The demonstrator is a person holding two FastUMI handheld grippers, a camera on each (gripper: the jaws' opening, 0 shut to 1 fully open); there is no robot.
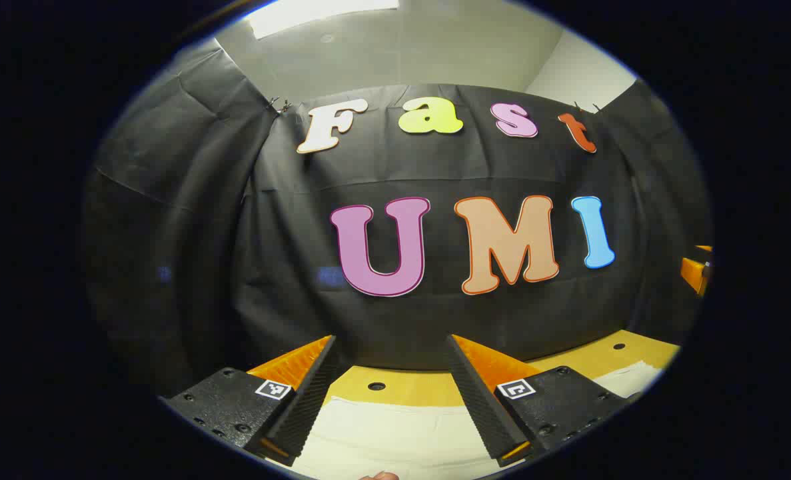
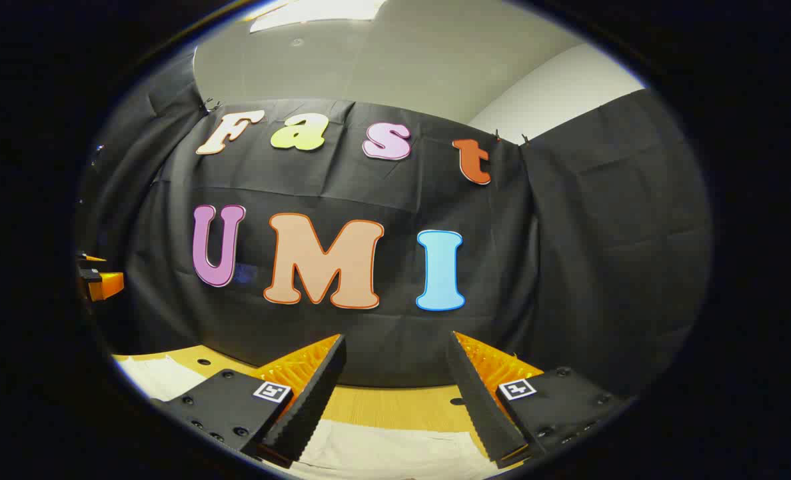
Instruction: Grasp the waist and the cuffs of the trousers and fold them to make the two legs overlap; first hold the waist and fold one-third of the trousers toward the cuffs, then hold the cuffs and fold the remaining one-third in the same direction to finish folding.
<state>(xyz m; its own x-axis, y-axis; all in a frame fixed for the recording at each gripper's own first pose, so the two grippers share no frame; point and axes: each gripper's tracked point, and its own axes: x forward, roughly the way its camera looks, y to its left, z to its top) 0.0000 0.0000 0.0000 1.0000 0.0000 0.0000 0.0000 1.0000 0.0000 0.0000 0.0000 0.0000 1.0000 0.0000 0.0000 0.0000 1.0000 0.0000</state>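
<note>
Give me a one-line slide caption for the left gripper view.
Left claw open above pale trousers on the wooden table, facing the booth wall.

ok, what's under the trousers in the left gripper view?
The wooden table, bare with a hole past the pale trousers. Its surface beneath the cloth is covered. The left tool is open above them.

The trousers [image 1: 395, 433] were a pale cream color. They lay flat on the yellow table [image 1: 408, 390]. In the right gripper view, the trousers [image 2: 382, 450] looked smooth and spread out.
</note>
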